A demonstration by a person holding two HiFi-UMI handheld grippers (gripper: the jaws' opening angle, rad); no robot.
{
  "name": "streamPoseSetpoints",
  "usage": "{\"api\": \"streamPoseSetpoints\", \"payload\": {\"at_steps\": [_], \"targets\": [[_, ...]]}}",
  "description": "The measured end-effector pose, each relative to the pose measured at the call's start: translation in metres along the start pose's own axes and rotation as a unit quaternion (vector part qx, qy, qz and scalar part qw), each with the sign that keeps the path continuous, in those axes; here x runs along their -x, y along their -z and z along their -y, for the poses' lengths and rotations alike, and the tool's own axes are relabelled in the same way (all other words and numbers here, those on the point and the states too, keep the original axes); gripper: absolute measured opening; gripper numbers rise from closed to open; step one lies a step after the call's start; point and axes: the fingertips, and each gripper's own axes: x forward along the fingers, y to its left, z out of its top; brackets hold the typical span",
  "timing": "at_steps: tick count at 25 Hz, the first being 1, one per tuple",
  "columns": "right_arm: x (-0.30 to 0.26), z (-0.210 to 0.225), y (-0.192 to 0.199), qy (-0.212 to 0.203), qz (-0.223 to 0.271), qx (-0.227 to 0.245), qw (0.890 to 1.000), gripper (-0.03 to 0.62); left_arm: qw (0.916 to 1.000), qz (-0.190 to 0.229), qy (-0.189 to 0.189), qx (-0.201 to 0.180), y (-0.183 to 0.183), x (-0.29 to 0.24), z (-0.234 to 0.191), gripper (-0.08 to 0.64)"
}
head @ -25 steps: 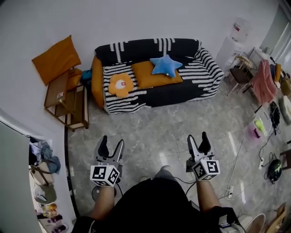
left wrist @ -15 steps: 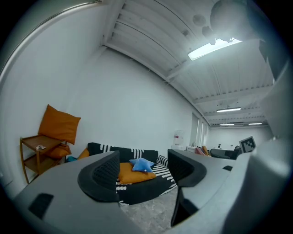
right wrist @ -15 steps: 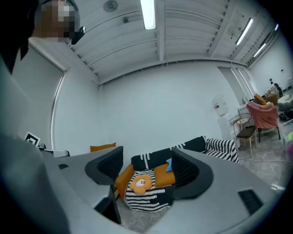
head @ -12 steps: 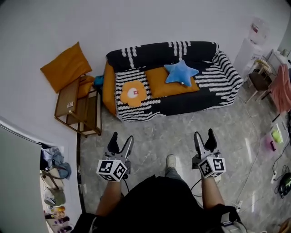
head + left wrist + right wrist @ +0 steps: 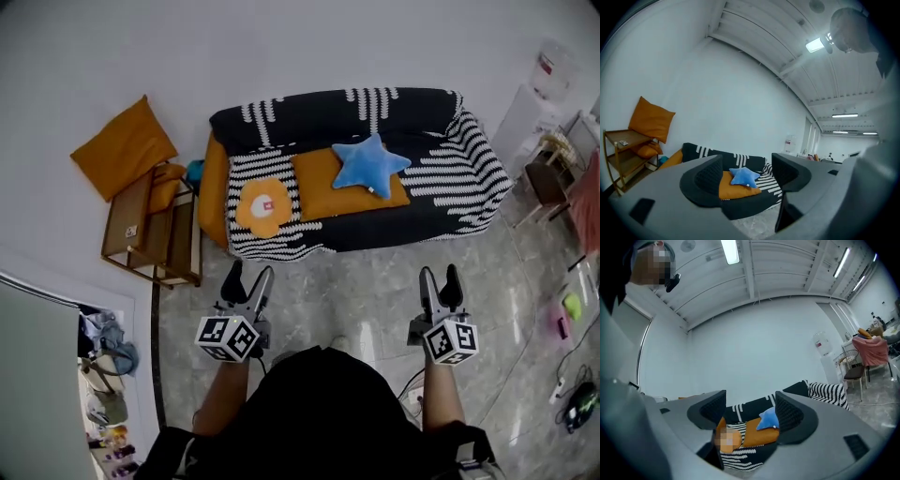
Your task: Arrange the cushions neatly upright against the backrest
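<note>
I have two grippers up over the grey floor (image 5: 375,281), both well short of the sofa (image 5: 459,183). The left gripper (image 5: 248,274) has its fingers spread with nothing between them, and the right gripper (image 5: 440,275) stands the same, spread and empty.

On the seat I count three cushions. A blue star cushion (image 5: 368,166) lies on top of a flat orange cushion (image 5: 314,192), and a round orange cushion (image 5: 262,206) with a white patch lies just to their left on the striped cover. None of the three stands upright against the backrest (image 5: 319,108).

An orange shape (image 5: 214,187) at the sofa's left end may be a fourth cushion or the arm itself; from the head view I can't tell.

Beside the sofa, one wooden rack (image 5: 150,234) carries two more orange cushions: a big one (image 5: 124,147) leaning on the wall and a smaller one (image 5: 165,186) below it.
</note>
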Motion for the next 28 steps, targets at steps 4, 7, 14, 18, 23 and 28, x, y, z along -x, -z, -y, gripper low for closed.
{"api": "streamPoseSetpoints", "payload": {"at_steps": [4, 7, 14, 18, 23, 28], "targets": [[-0.022, 0.022, -0.008, 0.008, -0.001, -0.005, 1.0, 0.333, 0.9999, -0.015, 0.005, 0.005, 0.006, -0.034, 0.007, 0.333], [-0.038, 0.031, -0.001, 0.014, -0.015, -0.003, 1.0, 0.331, 0.9997, -0.022, 0.004, 0.002, 0.008, -0.057, 0.002, 0.333], [-0.09, 0.047, 0.002, 0.029, -0.023, 0.006, 0.999, 0.327, 0.9995, -0.025, 0.017, 0.012, 0.011, -0.128, -0.023, 0.334], [-0.133, 0.053, -0.007, 0.043, -0.011, 0.012, 0.999, 0.305, 0.999, -0.024, 0.032, 0.02, 0.004, -0.183, -0.042, 0.333], [-0.204, 0.052, -0.018, 0.057, -0.003, 0.011, 0.998, 0.305, 0.9983, -0.016, 0.054, 0.015, -0.023, -0.256, -0.068, 0.333], [-0.267, 0.042, -0.022, 0.067, -0.003, 0.016, 0.998, 0.305, 0.9981, -0.017, 0.056, 0.017, -0.041, -0.309, -0.11, 0.333]]}}
